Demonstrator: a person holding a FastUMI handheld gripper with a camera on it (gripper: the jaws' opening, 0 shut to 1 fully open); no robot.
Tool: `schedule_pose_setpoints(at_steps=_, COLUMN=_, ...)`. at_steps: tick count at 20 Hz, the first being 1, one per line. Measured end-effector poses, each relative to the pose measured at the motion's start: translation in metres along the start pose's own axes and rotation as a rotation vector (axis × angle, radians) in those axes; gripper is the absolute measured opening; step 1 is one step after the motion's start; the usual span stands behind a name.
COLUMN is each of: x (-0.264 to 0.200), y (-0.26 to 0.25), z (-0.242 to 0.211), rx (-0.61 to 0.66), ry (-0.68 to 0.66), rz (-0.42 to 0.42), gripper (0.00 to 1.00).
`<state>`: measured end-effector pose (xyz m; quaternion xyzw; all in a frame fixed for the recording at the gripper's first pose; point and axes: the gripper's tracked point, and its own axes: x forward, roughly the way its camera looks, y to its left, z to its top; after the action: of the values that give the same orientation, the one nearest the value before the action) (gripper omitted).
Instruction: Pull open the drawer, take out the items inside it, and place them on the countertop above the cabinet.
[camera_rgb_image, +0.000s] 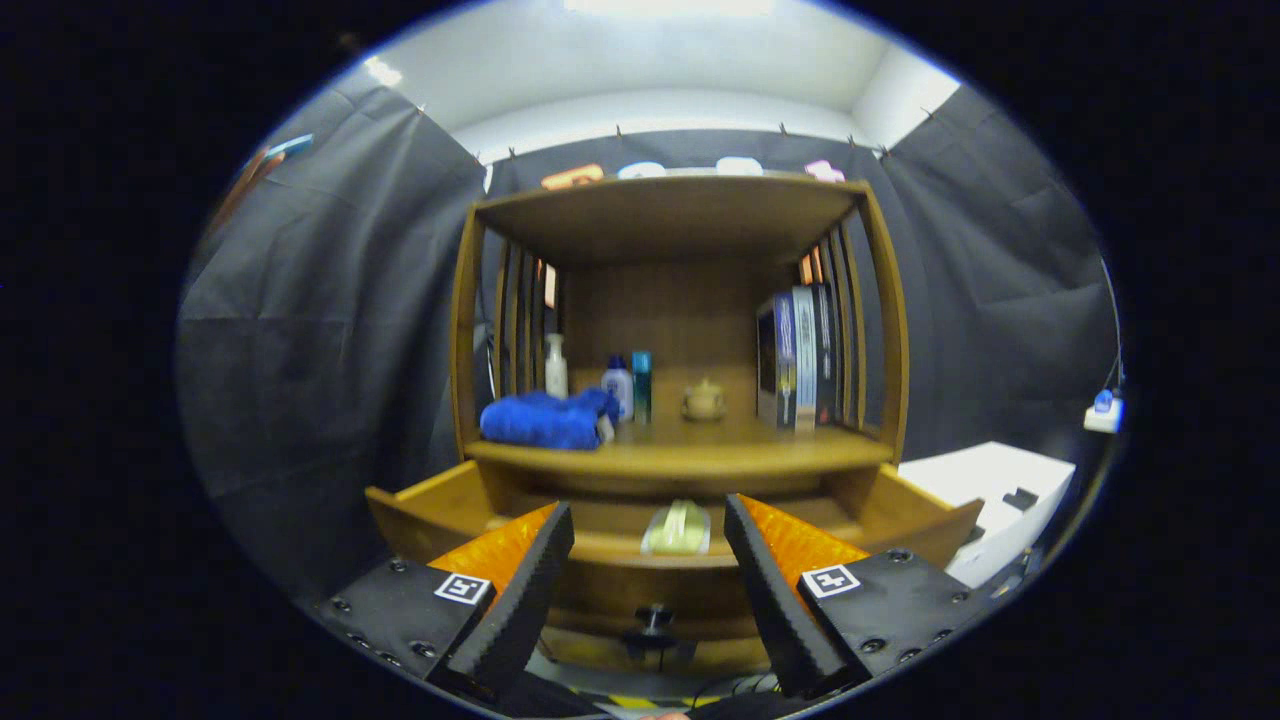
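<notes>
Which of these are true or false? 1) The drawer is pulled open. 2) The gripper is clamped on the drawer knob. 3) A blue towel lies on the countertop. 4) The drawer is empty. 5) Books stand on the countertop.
1) True: the drawer is pulled out below the countertop.
2) False: the gripper is open, its fingers apart and holding nothing; the knob sits below and between them.
3) True: the blue towel lies on the countertop beside some bottles.
4) False: a pale yellowish item lies inside the drawer, just ahead of the fingers.
5) True: the books stand upright at the far side from the towel.
</notes>
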<state>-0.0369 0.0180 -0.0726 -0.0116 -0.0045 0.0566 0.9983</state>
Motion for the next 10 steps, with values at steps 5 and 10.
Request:
schedule_pose_setpoints(at_steps=5, x=0.04, y=0.001, z=0.105, rx=-0.172, ry=-0.126, rz=0.012, gripper=0.98)
schedule_pose_setpoints(at_steps=10, x=0.105, y=0.014, z=0.086, rx=-0.191, ry=-0.008, rz=0.069, gripper=0.98)
